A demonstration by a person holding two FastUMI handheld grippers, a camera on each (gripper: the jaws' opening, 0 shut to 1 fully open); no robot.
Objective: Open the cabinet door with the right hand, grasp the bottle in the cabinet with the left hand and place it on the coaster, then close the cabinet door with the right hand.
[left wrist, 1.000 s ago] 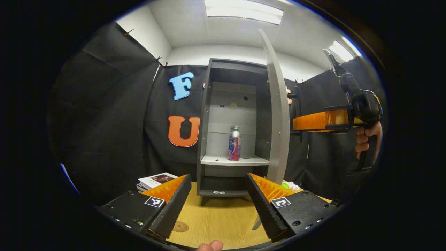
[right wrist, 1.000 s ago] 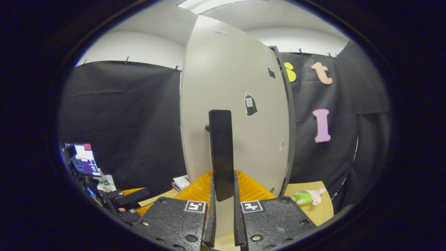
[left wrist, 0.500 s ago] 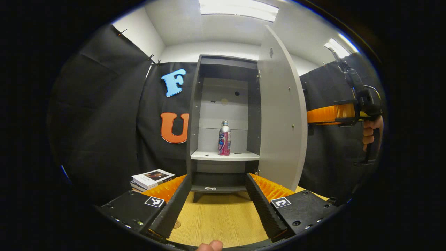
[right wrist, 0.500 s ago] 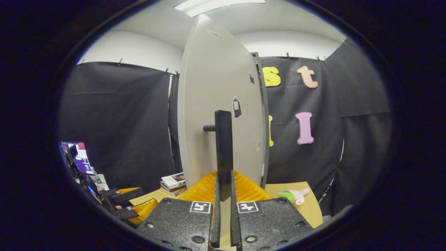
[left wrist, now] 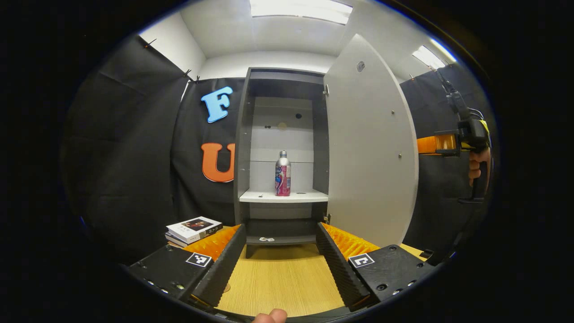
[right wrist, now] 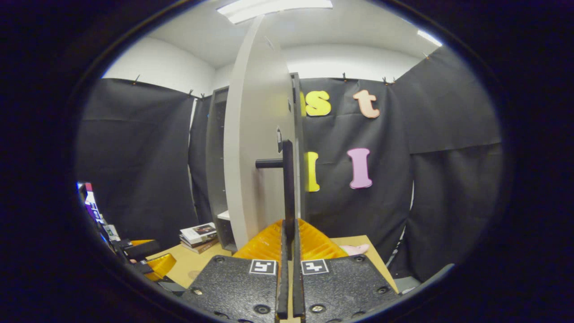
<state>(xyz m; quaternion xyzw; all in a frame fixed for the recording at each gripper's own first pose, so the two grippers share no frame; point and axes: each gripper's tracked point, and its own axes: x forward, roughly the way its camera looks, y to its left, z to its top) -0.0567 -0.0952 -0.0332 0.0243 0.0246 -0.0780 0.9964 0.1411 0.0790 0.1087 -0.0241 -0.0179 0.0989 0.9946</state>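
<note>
With your right gripper (right wrist: 289,251) clamped on the door handle (right wrist: 288,188) and left gripper (left wrist: 280,260) spread apart, take the likely light, slippery bottle (left wrist: 282,179), standing centre-frame on the cabinet (left wrist: 242,134) shelf, round its straight body.

We saw the grey cabinet (left wrist: 244,148) standing on the wooden table; its door (left wrist: 370,148) stood swung wide open, black handle (right wrist: 288,193) outward; a silver bottle (left wrist: 282,179) with a pink label stood upright on the middle shelf.
</note>
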